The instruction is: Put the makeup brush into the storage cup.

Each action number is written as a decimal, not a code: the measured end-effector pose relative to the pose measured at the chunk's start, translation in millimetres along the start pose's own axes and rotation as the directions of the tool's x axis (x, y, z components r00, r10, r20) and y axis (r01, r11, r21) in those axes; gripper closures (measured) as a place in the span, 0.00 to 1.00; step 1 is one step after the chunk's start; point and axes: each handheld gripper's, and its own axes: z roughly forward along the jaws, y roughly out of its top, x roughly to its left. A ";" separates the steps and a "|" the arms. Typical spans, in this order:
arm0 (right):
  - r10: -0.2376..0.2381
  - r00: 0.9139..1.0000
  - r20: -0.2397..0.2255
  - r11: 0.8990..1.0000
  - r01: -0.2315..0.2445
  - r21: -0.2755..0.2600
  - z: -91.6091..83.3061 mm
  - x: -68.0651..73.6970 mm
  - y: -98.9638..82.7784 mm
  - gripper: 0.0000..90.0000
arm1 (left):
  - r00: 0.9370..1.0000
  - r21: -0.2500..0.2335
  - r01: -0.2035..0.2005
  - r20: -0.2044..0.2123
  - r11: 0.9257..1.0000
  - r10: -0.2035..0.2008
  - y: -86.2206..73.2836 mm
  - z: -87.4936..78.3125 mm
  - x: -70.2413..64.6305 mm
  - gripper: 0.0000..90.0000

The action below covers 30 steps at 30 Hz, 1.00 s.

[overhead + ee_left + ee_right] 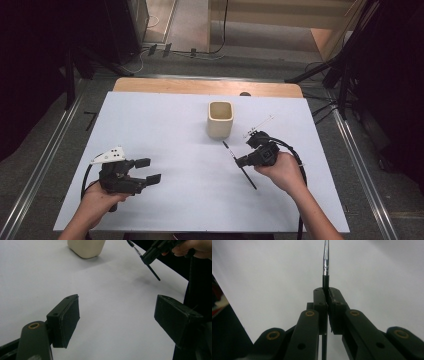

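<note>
My right gripper [241,161] is held a little above the white table [165,125], right of centre. It is shut on a thin black brush [248,176] with a silver ferrule. In the right gripper view the pads [321,297] pinch the black handle, and the brush [326,260] runs straight up past them. A cream square cup [220,119] stands upright behind the gripper, near the table's middle. My left gripper [148,171] rests low at the front left, open and empty. In the left gripper view its gap [117,320] frames bare table, with the cup [86,247] and the brush [153,272] farther off.
A thin pale stick [262,123] lies on the table just behind the right gripper, to the right of the cup. The wooden back edge of the table [207,87] shows beyond the white sheet. Dark stands and cables line the floor on both sides.
</note>
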 end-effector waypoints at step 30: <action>0.061 0.979 -0.192 0.956 -0.113 -0.270 21.1 18.1 6.6 0.97 | 0.994 0.030 0.046 0.093 0.998 -0.049 19.6 37.9 -7.2 0.23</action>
